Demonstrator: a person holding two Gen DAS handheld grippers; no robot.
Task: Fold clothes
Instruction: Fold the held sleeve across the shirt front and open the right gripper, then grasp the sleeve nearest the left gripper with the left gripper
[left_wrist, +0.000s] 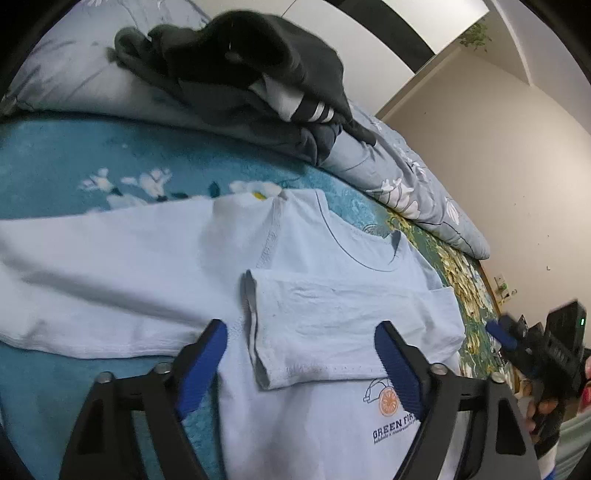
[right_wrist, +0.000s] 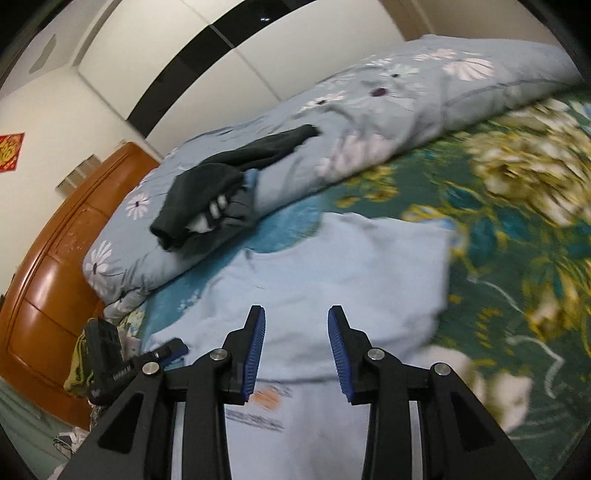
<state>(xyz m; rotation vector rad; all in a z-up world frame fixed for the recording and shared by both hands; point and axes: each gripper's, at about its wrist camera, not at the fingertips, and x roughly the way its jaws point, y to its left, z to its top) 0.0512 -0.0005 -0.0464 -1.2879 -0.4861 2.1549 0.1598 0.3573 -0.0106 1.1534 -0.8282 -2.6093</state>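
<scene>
A light blue T-shirt (left_wrist: 314, 266) with an orange logo lies flat on the bed, its right sleeve folded in across the chest and its left sleeve spread out to the left. My left gripper (left_wrist: 301, 328) is open and empty just above the folded sleeve. The shirt also shows in the right wrist view (right_wrist: 351, 266), blurred. My right gripper (right_wrist: 296, 314) is open and empty, above the shirt's chest. It also appears in the left wrist view (left_wrist: 517, 343) at the right edge.
A pile of dark clothes (left_wrist: 243, 70) lies on a grey floral duvet (left_wrist: 406, 177) behind the shirt. The bed has a teal floral blanket (right_wrist: 517, 221). A wooden headboard (right_wrist: 55, 258) stands at the left.
</scene>
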